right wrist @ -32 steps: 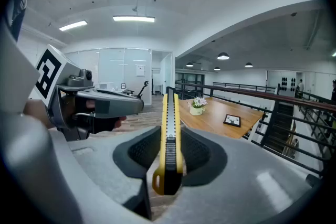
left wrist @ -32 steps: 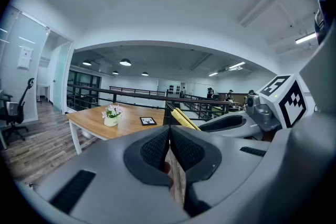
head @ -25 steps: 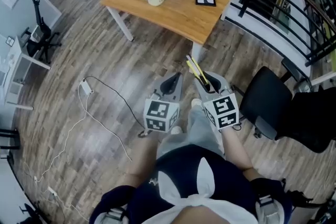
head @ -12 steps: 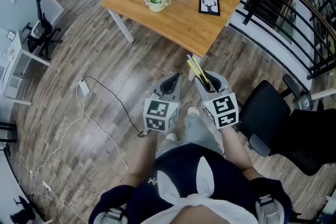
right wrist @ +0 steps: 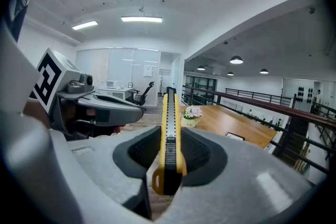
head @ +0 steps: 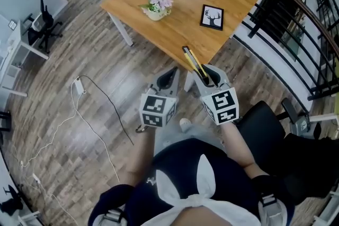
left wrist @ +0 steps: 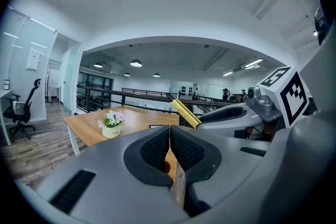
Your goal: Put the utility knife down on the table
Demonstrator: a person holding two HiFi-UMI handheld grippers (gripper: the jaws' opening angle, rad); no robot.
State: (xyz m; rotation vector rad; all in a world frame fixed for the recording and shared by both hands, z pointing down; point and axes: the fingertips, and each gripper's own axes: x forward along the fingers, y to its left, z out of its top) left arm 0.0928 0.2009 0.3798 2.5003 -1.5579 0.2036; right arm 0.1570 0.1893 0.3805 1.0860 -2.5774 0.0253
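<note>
We are in the carry step: right tool [head: 205, 75] clamped on the knife [head: 193, 62] near the table [head: 180, 29] corner, left tool [head: 168, 78] closed empty; next, lower it flat and open the jaws.

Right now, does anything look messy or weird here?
Only the floor looks messy: a black cable trails loose across the wood from a white adapter, left of the person, and could trip someone. On the table, the flower pot stands upright and the picture frame lies flat.
</note>
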